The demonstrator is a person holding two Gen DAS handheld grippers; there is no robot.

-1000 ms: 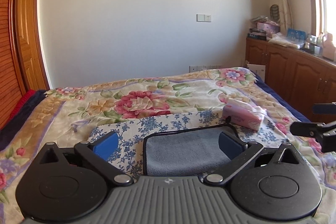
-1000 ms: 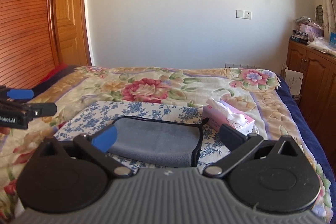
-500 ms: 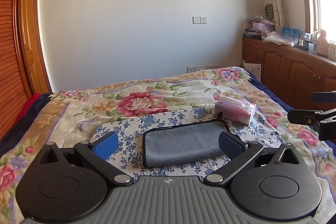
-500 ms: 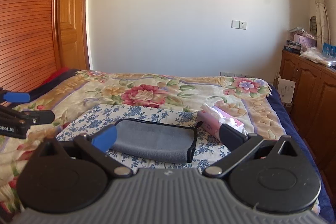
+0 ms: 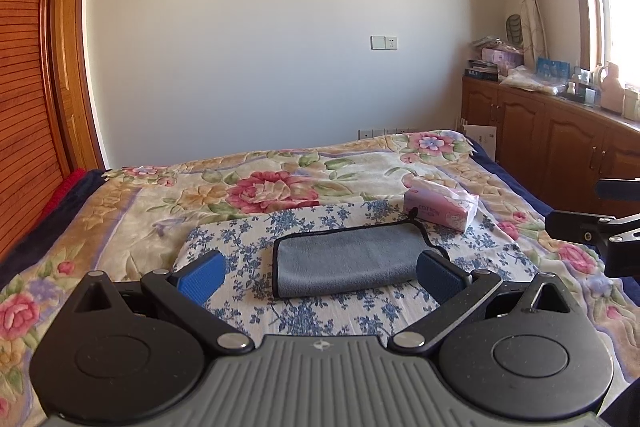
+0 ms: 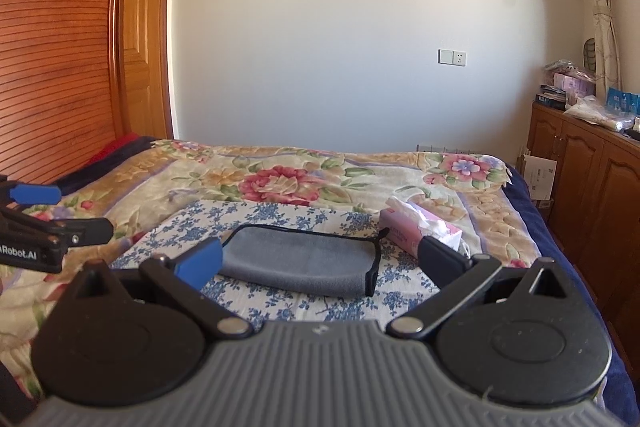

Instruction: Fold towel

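I count one towel (image 5: pixel 348 265), grey with a black border, lying folded into a flat rectangle on a blue-flowered white cloth (image 5: pixel 240 231) spread over the bed (image 5: pixel 132 211). Taking the towel as my landmark: one pink tissue box (image 5: pixel 440 207) sits just beyond its far right corner, close to the small black loop at that corner, and I cannot tell whether the two touch. The flowered cloth shows on every side of the towel, and the floral bedspread runs past the cloth toward the far wall.

I am holding two grippers, and both sit on the near side of the towel, not touching it. My left gripper (image 5: pixel 320 277) has its jaws spread wide with nothing between them; through its camera the two blue pads (image 5: pixel 202 277) frame the towel's near edge, one off each end. My right gripper (image 6: pixel 320 261) is likewise spread wide and empty; in its view one blue pad overlaps the towel's left end and the dark finger (image 6: pixel 442 261) stands in front of the tissue box. Each gripper's tip pokes into the other's view, off to the side of the towel.

One wooden cabinet (image 5: pixel 560 147) with clutter on top runs along the wall well to the right of the towel.
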